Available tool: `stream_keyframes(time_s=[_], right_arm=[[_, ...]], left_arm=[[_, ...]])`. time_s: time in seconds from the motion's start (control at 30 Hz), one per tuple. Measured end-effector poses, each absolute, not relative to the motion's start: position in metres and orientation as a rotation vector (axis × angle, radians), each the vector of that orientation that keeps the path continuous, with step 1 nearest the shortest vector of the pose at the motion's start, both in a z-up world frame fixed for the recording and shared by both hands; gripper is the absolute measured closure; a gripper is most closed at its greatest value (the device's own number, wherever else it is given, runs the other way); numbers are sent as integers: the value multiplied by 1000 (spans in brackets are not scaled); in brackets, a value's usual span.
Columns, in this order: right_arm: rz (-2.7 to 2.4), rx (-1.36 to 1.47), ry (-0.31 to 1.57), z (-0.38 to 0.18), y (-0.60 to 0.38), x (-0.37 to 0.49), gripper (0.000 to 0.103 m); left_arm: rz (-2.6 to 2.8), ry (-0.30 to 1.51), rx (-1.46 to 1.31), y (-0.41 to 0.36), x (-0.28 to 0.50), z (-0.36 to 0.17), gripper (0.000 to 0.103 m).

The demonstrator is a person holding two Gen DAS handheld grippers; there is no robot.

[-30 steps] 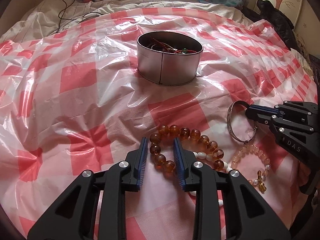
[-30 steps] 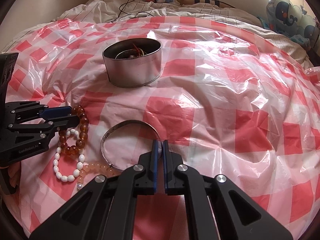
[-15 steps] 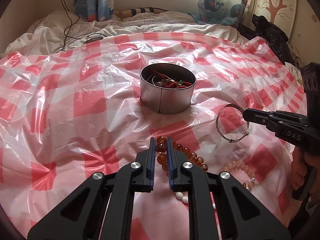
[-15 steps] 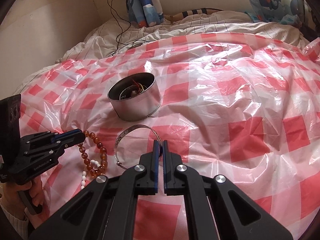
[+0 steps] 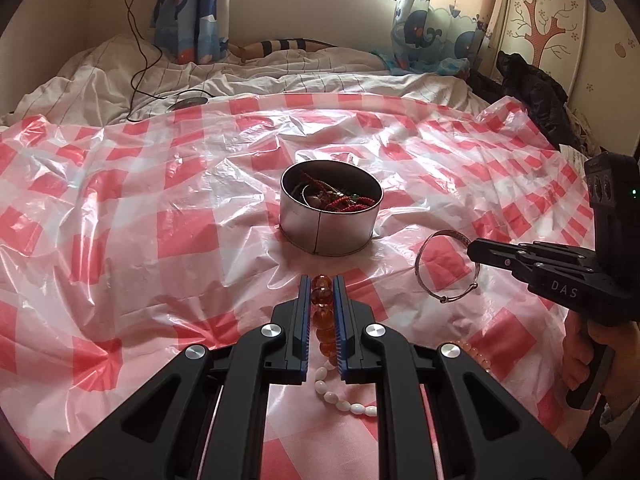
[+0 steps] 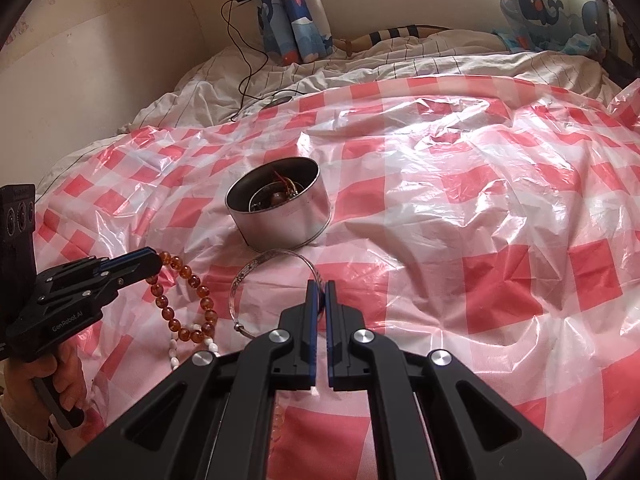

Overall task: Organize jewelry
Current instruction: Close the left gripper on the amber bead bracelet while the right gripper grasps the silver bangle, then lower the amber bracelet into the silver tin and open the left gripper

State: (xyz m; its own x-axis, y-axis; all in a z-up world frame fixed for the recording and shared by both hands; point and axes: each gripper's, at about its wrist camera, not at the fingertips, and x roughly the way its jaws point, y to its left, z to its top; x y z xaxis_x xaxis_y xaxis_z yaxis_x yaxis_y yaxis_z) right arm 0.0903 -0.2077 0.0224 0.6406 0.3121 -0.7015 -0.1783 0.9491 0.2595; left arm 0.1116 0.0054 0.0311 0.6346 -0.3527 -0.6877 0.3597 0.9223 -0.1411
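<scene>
My left gripper is shut on an amber bead bracelet, whose loop hangs from the pads toward the sheet. My right gripper is shut on a thin silver bangle, which tilts up from the sheet in the left wrist view. A round metal tin with red cords and other jewelry inside stands just beyond both grippers. On the sheet under them lie a white bead bracelet and a peach bead bracelet.
A crinkled red-and-white checked plastic sheet covers the bed. Rumpled white bedding and a black cable with a round puck lie behind it. A dark garment sits at the far right by the wall.
The left jaws closed on the amber beads. Both grippers rose and tipped up, lifting the amber bracelet and the silver bangle off the sheet.
</scene>
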Motion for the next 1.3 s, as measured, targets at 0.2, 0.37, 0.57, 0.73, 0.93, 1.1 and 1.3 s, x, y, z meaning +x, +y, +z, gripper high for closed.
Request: stream_keyframes(time_s=[0.2,0.37,0.57,0.73,0.93,1.1,1.3], right_arm=[[311,209,767,34,-210,87,99],[310,225,742,38,-213,90,99],[307,233,690,49,-215,95,99],[298,234,701,45,-214,97,99],[298,231,712,42,-212,97,99],[316,227,708,44,-206,97,99],[320,233,725,40,-203,103,99]], left_arm=[[-444,741,-4,4,106,40,93],[-446,738,34,-5,109,50,93],[-445,730,62,-11,115,66,93],[-452,737,88,-20,126,67,93],[-438,766,85,-17,129,50,93],[-419,767,88,-15,131,48,93],[-389,763,124,-15,131,46,93]])
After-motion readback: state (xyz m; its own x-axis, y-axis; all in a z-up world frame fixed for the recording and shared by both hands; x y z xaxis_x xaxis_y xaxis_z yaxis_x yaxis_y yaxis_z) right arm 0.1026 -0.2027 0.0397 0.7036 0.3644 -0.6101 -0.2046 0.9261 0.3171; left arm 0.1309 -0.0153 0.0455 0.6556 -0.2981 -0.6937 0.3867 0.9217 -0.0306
